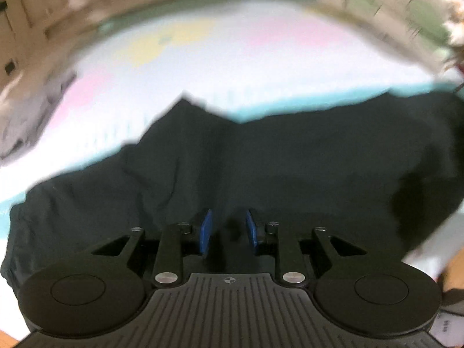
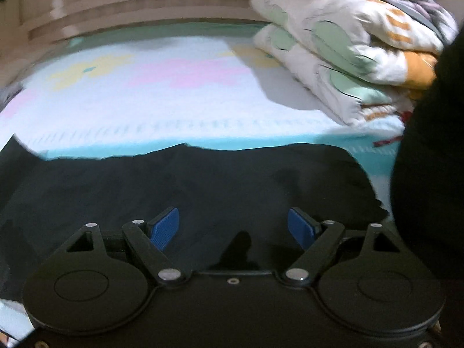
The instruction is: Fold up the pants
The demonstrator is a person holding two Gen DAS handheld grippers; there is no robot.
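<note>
Dark pants (image 1: 232,168) are lying rumpled on the near bed (image 1: 203,66) edge, both grippers hovering open, left (image 1: 229,232) narrowly, right (image 2: 233,226) wide, empty, likely needing fresh grips for the next fold.

Right gripper (image 2: 233,226) fingers (image 2: 163,227) spread wide above dark pants (image 2: 203,179).

bedspread (image 2: 150,92): pastel, flat | folded quilts (image 2: 342,58): stacked on it, right | wooden headboard (image 2: 130,3): behind
</note>
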